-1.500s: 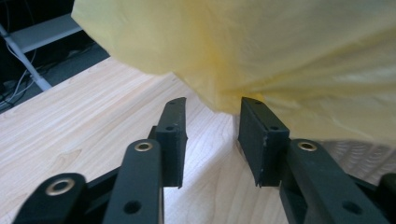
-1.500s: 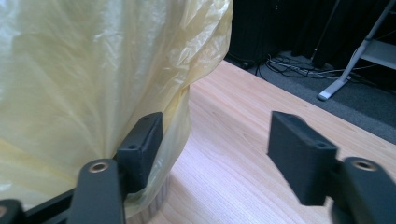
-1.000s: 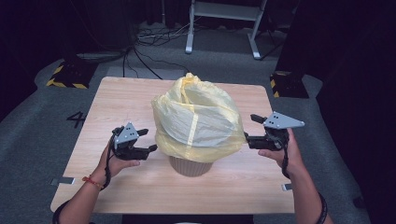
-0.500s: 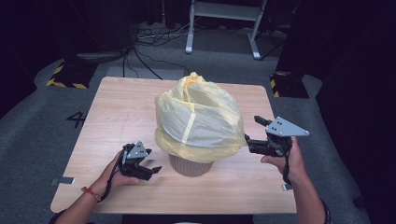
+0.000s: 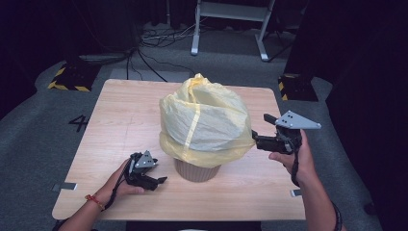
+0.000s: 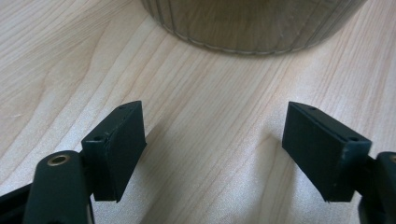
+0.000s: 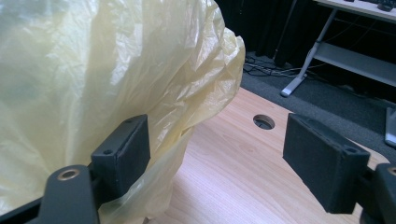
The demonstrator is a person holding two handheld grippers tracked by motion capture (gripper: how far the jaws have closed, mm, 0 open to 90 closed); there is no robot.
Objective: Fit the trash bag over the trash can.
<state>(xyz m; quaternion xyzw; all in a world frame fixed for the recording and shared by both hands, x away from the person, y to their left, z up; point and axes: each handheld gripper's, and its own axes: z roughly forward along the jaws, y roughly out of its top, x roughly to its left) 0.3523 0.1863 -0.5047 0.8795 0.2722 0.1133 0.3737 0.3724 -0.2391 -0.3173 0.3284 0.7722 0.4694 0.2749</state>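
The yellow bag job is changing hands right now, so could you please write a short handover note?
Left gripper: open, empty, low on the table beside the bin.
Right gripper: open at the yellow bag hem, one pad against the film, nothing pinched.
Done: bag draped over the bin, hanging partway down.
Left: it still balloons above the bin; seating it inside remains, probably.

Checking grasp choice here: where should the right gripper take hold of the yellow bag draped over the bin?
Probably the loose hem of the yellow bag, approached level from the bin's right. There it hangs as a thin fold off the bin, while above it balloons too wide for the right gripper.
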